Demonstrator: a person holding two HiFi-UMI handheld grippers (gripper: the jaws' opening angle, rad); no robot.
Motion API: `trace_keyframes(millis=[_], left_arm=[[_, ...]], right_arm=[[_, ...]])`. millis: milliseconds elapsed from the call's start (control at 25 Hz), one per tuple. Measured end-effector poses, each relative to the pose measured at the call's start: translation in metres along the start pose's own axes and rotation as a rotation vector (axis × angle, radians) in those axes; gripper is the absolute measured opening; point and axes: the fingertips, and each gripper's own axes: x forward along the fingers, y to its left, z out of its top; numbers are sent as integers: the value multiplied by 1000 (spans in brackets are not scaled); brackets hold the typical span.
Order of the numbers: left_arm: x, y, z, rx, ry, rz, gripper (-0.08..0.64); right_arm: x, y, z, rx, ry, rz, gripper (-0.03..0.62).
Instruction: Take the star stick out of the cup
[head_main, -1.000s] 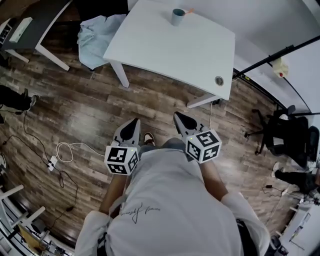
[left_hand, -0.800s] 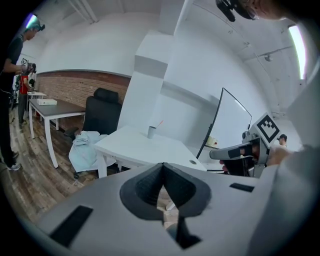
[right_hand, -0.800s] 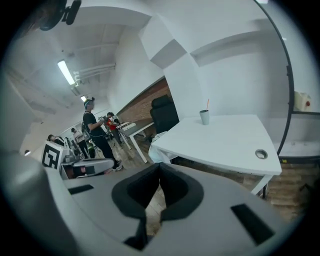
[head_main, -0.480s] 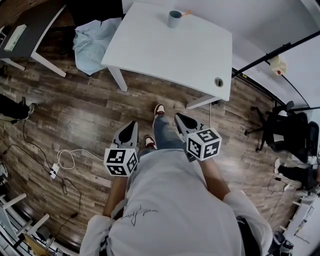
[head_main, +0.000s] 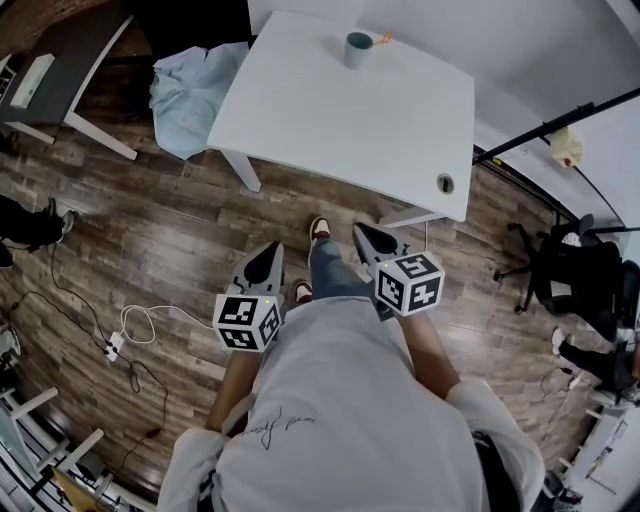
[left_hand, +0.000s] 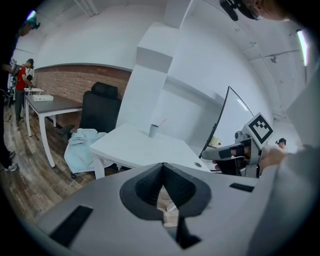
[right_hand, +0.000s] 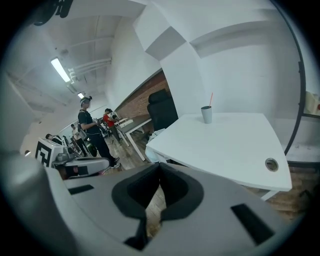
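Office, white desk (head_main: 340, 110), black swivel chair (left_hand: 102, 106)

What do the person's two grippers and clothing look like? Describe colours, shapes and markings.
Both the left gripper and right gripper are light grey, tapered, with black-padded jaws. Each carries a white cube with black square markers. The person wears a white shirt.

Well short of the table (head_main: 340, 120), over the floor (head_main: 180, 230): left gripper (head_main: 270, 250) left of the forward leg, right gripper (head_main: 363, 232) right of it, side by side. On the table's far part, the cup (head_main: 357, 50), with the star stick (head_main: 380, 40) in it, tilted right. Near the table's near right corner, a grommet hole (head_main: 445, 183). Just left of the table, a heap of cloth (head_main: 190, 85); farther left, a second desk (head_main: 60, 65). Off to the right, an office chair (head_main: 580, 280). On the floor at left, a cable (head_main: 140, 325)
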Motion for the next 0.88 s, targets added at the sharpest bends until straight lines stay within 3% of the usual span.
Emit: trace_keyframes(millis=[280,880], left_arm=[[53,1,31,20,9,-27,3],[172,-11,114,170,35,-96,3]], right_arm=[[25,-33,33,24,-21,8,9],[58,-124,96,128,-99,4,9]])
